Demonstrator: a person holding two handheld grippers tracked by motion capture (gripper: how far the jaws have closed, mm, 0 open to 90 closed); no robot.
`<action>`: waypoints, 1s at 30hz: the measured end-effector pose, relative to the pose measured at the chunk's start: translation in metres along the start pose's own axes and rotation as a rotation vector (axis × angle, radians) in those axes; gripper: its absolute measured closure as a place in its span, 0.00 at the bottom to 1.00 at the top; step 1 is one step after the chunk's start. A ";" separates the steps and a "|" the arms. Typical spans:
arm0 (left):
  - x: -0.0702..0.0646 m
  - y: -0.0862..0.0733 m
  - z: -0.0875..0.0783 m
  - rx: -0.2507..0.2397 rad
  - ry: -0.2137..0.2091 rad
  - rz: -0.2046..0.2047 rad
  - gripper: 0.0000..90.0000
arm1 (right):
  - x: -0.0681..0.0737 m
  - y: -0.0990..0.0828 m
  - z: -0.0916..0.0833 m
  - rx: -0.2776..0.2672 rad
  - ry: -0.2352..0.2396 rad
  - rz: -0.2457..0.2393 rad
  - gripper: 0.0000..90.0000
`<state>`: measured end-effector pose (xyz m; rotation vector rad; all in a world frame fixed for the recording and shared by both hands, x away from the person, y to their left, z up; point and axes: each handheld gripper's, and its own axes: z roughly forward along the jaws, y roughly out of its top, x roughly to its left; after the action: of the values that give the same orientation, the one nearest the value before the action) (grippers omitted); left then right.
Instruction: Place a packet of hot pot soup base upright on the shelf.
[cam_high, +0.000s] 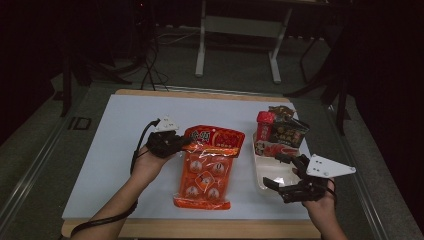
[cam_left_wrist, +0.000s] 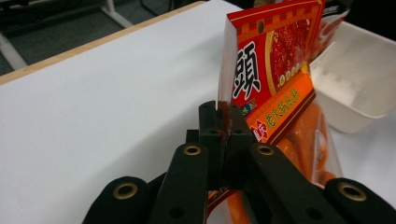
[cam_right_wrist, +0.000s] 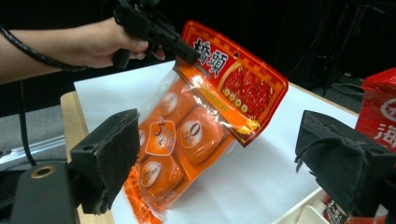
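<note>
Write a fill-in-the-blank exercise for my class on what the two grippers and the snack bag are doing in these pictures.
1. The left gripper is shut on the ______ edge of the orange snack bag.
2. The jaws of the right gripper stand ______, with nothing between them.
3. The red packets sit in a ______ tray.
4. The tray lies to the ______ of the bag in the high view.

Missing words: top; open; white; right

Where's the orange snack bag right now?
In the high view the orange snack bag is mid-table, left of the white tray; the left tongs pinch its top corner, lifting that end.
</note>
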<state>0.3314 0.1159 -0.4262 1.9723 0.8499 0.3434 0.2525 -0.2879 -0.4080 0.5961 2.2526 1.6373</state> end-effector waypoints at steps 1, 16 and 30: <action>-0.001 0.000 -0.001 -0.004 -0.001 0.001 1.00 | 0.001 0.000 0.001 0.008 -0.010 -0.009 0.12; -0.027 0.002 -0.026 -0.060 -0.026 0.066 1.00 | 0.005 0.002 0.004 0.024 -0.041 -0.001 0.16; -0.054 -0.001 -0.045 -0.138 -0.068 0.154 1.00 | 0.007 0.004 0.008 0.042 -0.102 0.002 0.12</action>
<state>0.2678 0.1087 -0.3981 1.9134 0.6162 0.4108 0.2512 -0.2766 -0.4069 0.6766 2.2188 1.5275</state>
